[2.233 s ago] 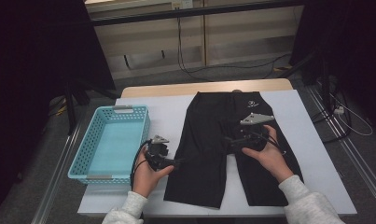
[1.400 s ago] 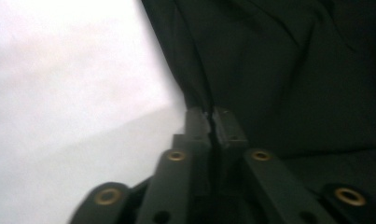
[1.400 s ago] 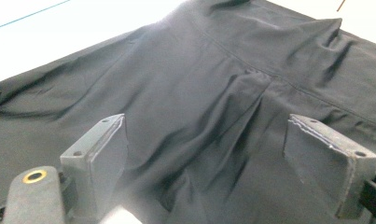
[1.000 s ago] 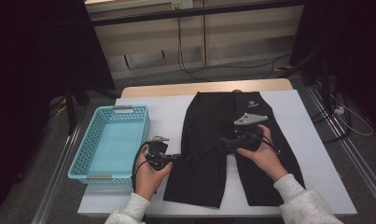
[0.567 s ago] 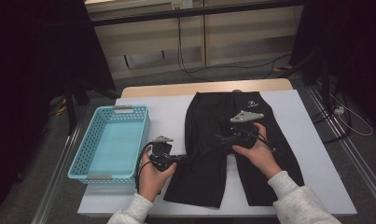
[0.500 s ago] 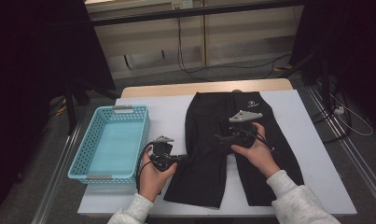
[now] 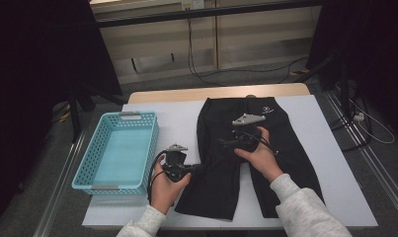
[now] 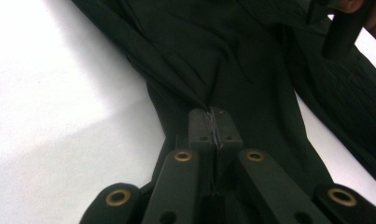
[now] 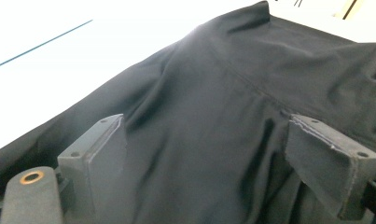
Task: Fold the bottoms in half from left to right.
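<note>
Lying flat on the tabletop point(image 7: 177, 116): black shorts point(image 7: 246, 163), slightly creased.
Left tongs point(image 8: 215, 125) pinch the shorts' edge; right tongs point(image 9: 223, 163) gape wide above.

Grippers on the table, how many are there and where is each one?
2. The left gripper is at the outer edge of the black shorts, beside the blue basket, jaws shut on the fabric. The right gripper is over the shorts' middle, jaws open.
</note>
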### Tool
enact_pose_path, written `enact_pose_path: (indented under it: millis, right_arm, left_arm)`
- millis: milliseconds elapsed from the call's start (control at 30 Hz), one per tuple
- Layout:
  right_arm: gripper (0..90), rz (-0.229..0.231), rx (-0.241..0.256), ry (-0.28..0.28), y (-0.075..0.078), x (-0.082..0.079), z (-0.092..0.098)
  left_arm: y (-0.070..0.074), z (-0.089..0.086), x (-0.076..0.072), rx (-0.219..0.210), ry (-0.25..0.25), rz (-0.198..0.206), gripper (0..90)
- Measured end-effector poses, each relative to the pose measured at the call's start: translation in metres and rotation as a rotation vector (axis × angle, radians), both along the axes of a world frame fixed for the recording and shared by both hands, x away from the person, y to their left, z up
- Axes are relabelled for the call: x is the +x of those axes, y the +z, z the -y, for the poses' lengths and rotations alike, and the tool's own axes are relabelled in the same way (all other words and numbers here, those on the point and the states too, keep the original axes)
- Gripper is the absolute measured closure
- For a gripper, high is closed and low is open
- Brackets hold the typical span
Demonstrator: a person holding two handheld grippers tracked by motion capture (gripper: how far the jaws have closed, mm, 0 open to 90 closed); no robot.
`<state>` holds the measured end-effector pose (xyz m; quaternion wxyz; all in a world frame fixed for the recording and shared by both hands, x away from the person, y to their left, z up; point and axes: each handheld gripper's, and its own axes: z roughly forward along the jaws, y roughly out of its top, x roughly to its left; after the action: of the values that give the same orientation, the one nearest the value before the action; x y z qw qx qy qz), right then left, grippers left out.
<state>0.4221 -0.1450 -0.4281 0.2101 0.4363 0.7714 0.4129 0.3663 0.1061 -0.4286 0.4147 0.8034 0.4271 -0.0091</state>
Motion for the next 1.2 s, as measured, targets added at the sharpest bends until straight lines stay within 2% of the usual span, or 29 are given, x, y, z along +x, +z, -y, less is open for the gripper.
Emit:
enact_pose_path:
  millis: [167, 367, 467, 733, 933, 1200]
  right_arm:
    - [13.0, -0.001, -0.024, 0.002, 0.001, 0.005, -0.009]
    - [12.8, -0.024, -0.009, -0.008, -0.004, 0.010, -0.016]
    - [12.6, -0.022, -0.019, -0.006, -0.004, 0.010, -0.018]
    - [12.3, -0.031, -0.012, 0.000, -0.005, 0.009, -0.022]
    - [11.9, -0.037, -0.012, 0.014, -0.007, 0.009, -0.029]
    - [12.3, -0.029, 0.008, 0.011, -0.007, 0.010, -0.033]
  left_arm:
    - [0.000, 0.000, 0.001, -0.008, -0.006, -0.001, 89.0]
    - [0.001, 0.001, 0.001, -0.014, -0.003, 0.008, 89.1]
    - [0.001, 0.003, 0.000, -0.016, -0.001, 0.019, 89.1]
    - [-0.001, 0.012, -0.001, -0.009, -0.019, 0.021, 89.1]
    - [-0.003, 0.013, 0.000, -0.011, -0.014, 0.024, 89.1]
    - [-0.003, 0.014, 0.000, -0.012, -0.019, 0.025, 89.1]
